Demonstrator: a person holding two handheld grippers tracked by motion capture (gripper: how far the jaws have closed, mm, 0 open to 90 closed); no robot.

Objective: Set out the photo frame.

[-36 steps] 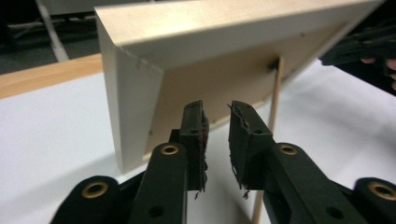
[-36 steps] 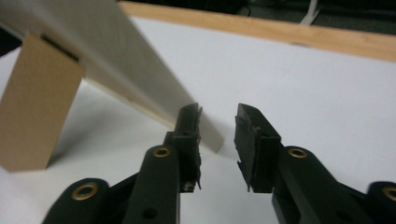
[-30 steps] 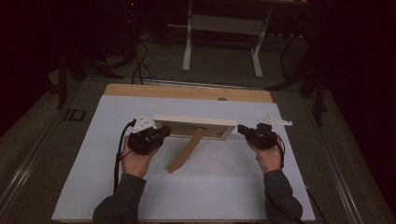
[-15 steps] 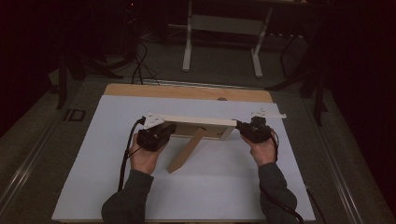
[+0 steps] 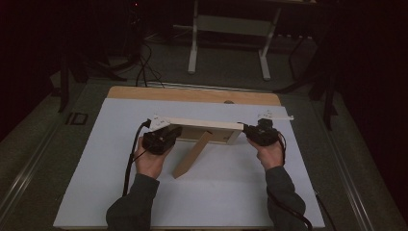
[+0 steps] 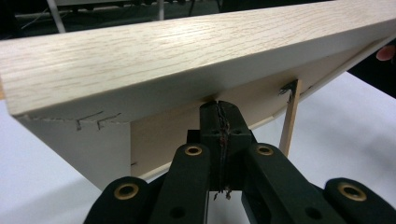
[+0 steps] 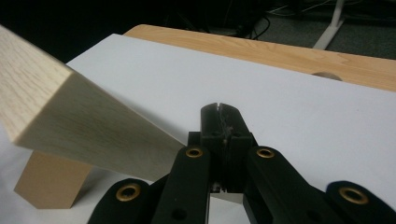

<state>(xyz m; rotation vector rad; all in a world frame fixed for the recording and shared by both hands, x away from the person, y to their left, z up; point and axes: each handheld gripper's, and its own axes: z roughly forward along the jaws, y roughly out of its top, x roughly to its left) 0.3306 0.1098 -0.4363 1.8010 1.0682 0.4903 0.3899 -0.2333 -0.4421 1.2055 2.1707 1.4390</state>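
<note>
A light wooden picture frame (image 5: 207, 124) stands on the white sheet, leaning on its back leg (image 5: 192, 154). My left gripper (image 5: 172, 134) is at the frame's left end, its jaws shut with nothing between them. In the left gripper view the tips (image 6: 218, 105) touch the frame's back (image 6: 187, 60) just under the top rail, and the leg (image 6: 290, 116) is to their right. My right gripper (image 5: 248, 130) is at the frame's right end, also shut and empty. In the right gripper view its tips (image 7: 218, 109) sit beside the frame's end face (image 7: 70, 116).
A white sheet (image 5: 231, 192) covers most of the wooden tabletop (image 5: 192, 94). Black cables trail from both grippers toward the person's sleeves. Behind the table on the dark floor stand a desk's white legs (image 5: 195, 43) and loose cables (image 5: 142, 62).
Both hands have edged slightly inward, bringing the grippers up against the frame's two ends. The frame and its leg stand where they were.
</note>
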